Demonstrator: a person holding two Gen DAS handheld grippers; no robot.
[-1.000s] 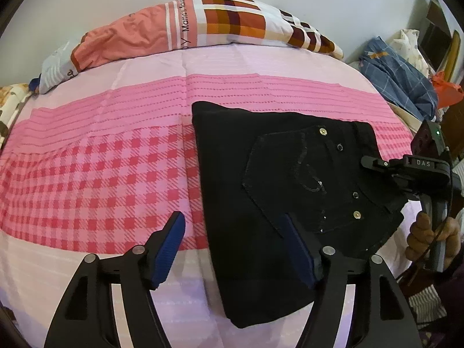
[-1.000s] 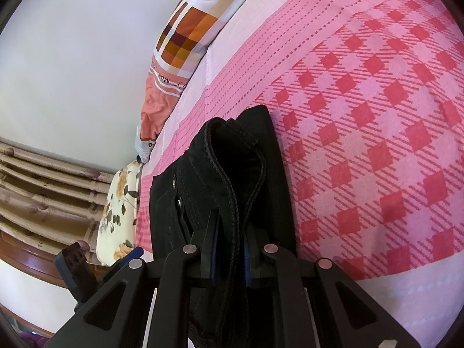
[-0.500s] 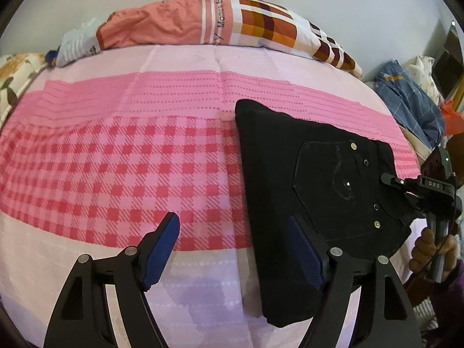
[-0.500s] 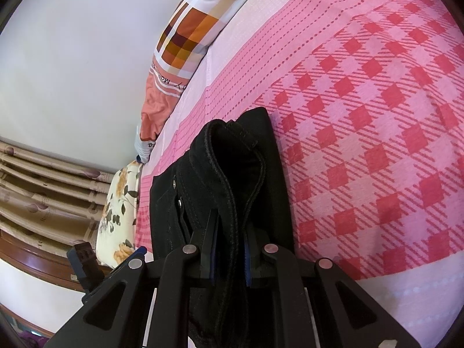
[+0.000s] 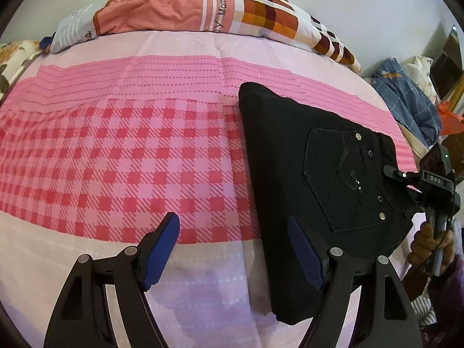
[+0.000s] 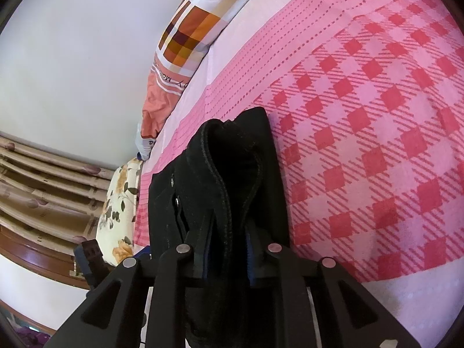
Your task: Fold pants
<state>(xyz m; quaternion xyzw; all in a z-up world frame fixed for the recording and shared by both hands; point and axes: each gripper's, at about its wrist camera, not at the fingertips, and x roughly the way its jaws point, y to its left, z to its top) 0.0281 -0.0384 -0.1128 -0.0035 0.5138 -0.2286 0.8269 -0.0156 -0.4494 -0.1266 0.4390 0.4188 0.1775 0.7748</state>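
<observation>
Checked pink bedsheet (image 5: 121,150), folded black pants (image 5: 290,174)

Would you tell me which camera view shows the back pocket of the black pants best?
The left wrist view: the back pocket lies face-up on the folded pants, stitching and rivets visible. The right wrist view shows only the bunched waistband edge clamped in the right gripper, not the pocket face.

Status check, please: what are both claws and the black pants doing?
Left gripper open, empty. Right gripper pinching waistband of folded pants. Bed clear around.
</observation>
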